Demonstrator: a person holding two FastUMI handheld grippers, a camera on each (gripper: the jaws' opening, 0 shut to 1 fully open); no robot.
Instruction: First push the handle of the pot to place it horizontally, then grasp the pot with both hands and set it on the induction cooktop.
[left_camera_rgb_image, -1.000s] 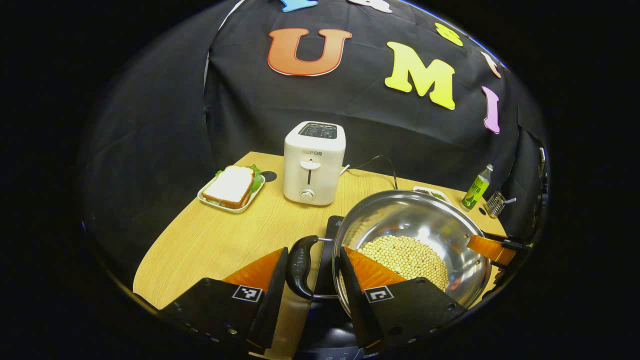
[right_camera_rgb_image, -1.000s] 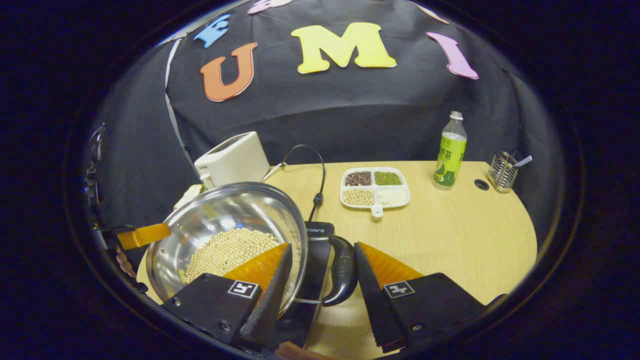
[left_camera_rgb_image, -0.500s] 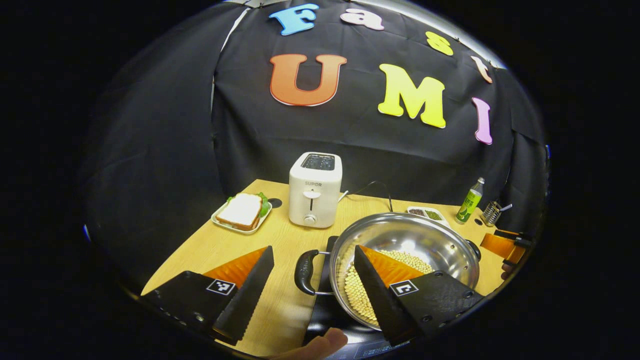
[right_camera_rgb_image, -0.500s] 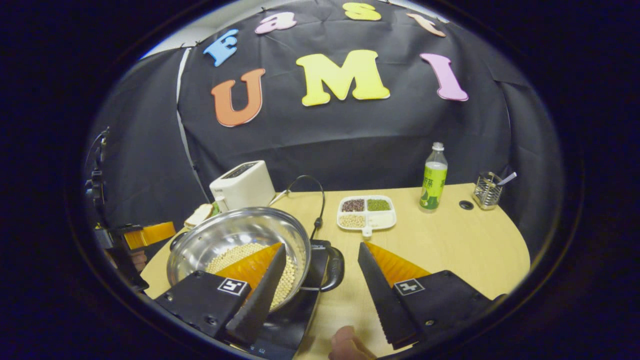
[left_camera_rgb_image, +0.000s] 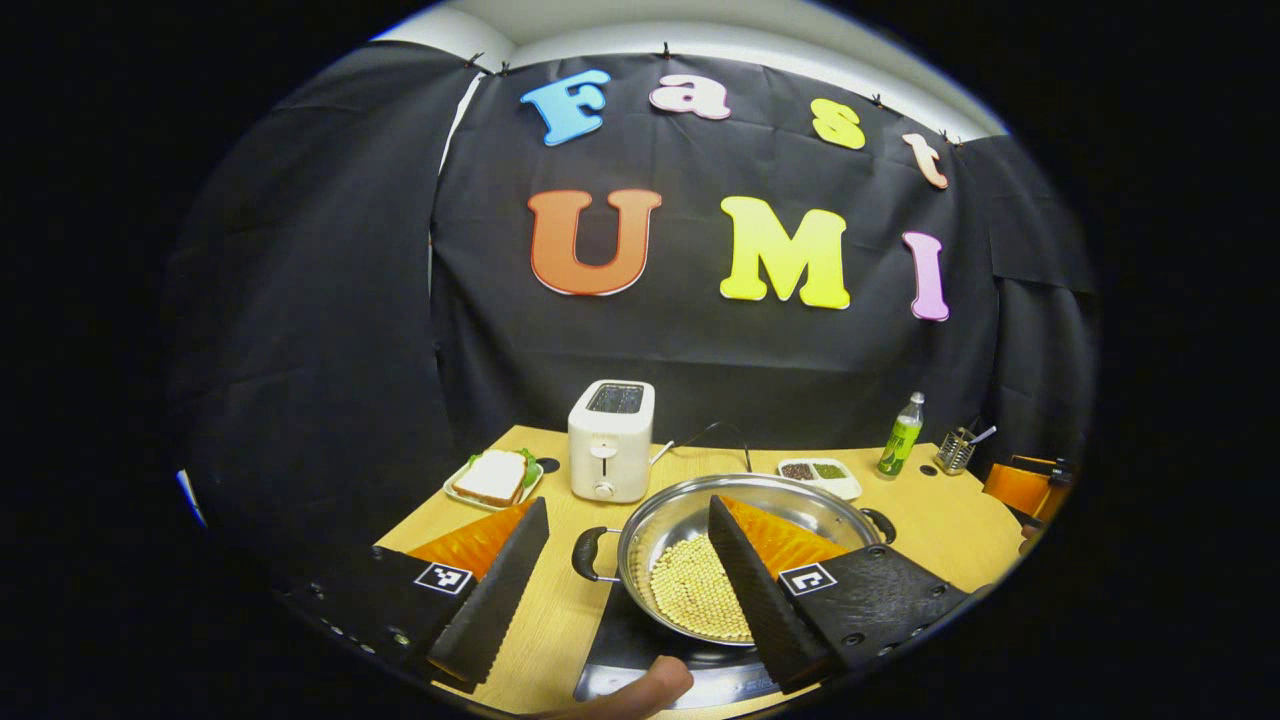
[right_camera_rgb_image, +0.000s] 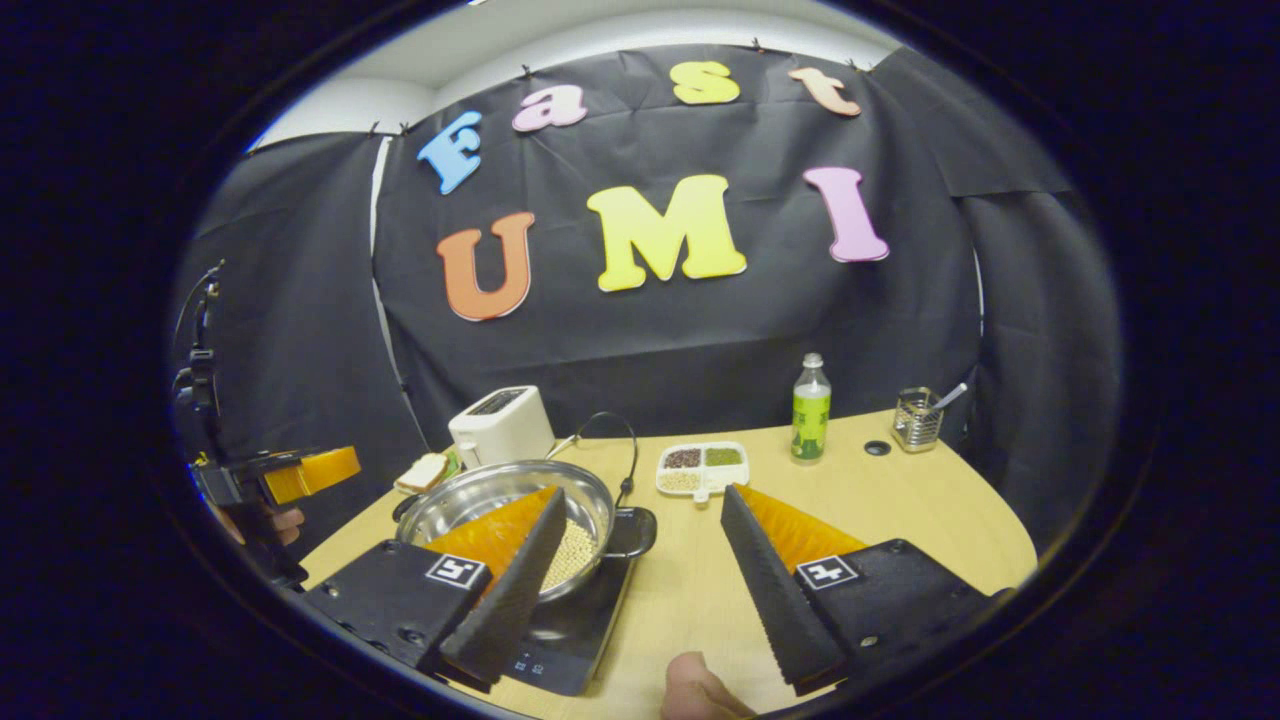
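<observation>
A steel pot (left_camera_rgb_image: 665, 520) holding pale beans (left_camera_rgb_image: 690, 595) rests on the black induction cooktop (left_camera_rgb_image: 625, 665), its two black side handles (left_camera_rgb_image: 585, 552) pointing left and right. My left gripper (left_camera_rgb_image: 625, 575) hovers open above and in front of the pot, touching nothing. In the right gripper view the same pot (right_camera_rgb_image: 470, 490) sits on the cooktop (right_camera_rgb_image: 575, 640) with one handle (right_camera_rgb_image: 635, 535) facing the table's middle. My right gripper (right_camera_rgb_image: 640, 565) is open and empty, raised in front of it. The other gripper (right_camera_rgb_image: 300, 475) shows at the far left.
On the wooden table (left_camera_rgb_image: 940, 520) stand a white toaster (left_camera_rgb_image: 610, 438), a sandwich on a plate (left_camera_rgb_image: 492, 478), a divided dish of beans (right_camera_rgb_image: 702, 468), a green bottle (right_camera_rgb_image: 810, 408) and a wire holder (right_camera_rgb_image: 917, 420). A fingertip (left_camera_rgb_image: 640, 690) shows at the bottom edge.
Both grippers have opened off the pot's handles and pulled back and up. The pot now stands on the cooktop, farther away in both views.
</observation>
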